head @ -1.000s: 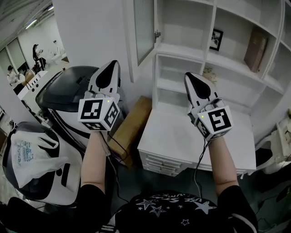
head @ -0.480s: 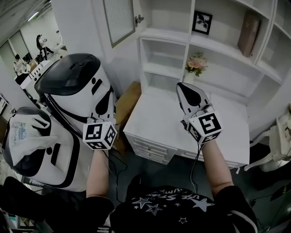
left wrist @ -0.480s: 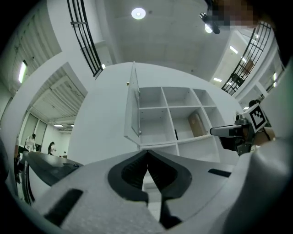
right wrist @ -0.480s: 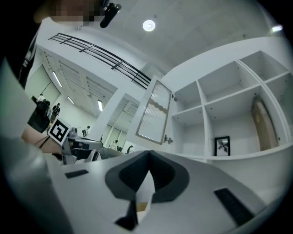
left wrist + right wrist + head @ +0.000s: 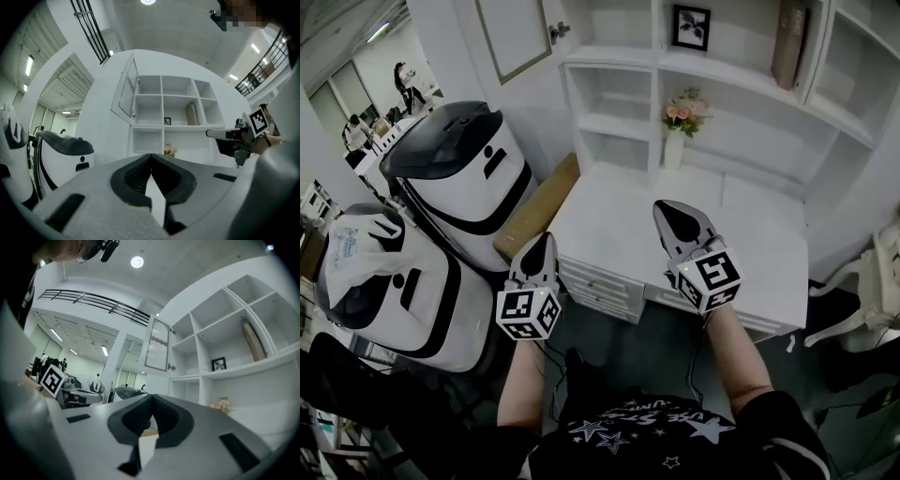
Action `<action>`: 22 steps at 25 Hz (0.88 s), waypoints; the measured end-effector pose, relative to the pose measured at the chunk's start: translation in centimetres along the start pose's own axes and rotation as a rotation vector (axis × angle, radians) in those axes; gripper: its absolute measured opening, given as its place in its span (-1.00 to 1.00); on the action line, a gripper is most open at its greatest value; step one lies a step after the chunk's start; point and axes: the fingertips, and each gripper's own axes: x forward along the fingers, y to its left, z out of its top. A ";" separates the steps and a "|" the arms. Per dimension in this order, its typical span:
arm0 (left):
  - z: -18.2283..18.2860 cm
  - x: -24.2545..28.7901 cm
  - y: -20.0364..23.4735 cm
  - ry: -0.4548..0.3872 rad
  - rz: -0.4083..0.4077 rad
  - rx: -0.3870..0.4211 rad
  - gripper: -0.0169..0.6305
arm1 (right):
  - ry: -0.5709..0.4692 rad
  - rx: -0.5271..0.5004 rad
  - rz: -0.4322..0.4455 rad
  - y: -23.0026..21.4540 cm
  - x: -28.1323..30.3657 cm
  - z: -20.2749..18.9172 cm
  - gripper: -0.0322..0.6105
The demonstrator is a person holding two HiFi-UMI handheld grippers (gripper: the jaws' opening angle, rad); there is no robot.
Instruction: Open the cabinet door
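The white cabinet door (image 5: 517, 33) with its ribbed glass panel stands swung open at the top left of the head view, and its small metal knob (image 5: 555, 30) is at the free edge. The door (image 5: 127, 89) also shows open in the left gripper view, and the door (image 5: 158, 344) in the right gripper view. My left gripper (image 5: 543, 238) is low, off the desk's front left corner, jaws shut and empty. My right gripper (image 5: 668, 205) hovers over the desk top, shut on nothing. Both are far below the door and touch nothing.
A white desk (image 5: 609, 234) with drawers stands under the open shelves (image 5: 741, 84), which hold a flower vase (image 5: 678, 122), a framed picture (image 5: 690, 26) and a brown book (image 5: 787, 42). Two white-and-black machines (image 5: 459, 173) and a cardboard sheet (image 5: 534, 211) stand left. A chair (image 5: 867, 281) is right.
Both grippers have dropped from shelf height down to desk level, toward my body. The left one sank furthest. The open door now sits higher and further left in the head view.
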 end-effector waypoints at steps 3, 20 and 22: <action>-2.3 -2.2 -2.4 0.048 -0.003 -0.042 -0.92 | 0.027 0.044 0.004 0.3 -1.9 -1.8 -0.88; -14.3 -9.1 -7.6 0.255 -0.047 -0.152 -0.92 | 0.274 0.164 0.086 5.8 -5.1 -14.0 -0.88; -14.9 -10.9 -7.7 0.269 -0.048 -0.144 -0.92 | 0.303 0.164 0.106 7.6 -5.8 -15.2 -0.89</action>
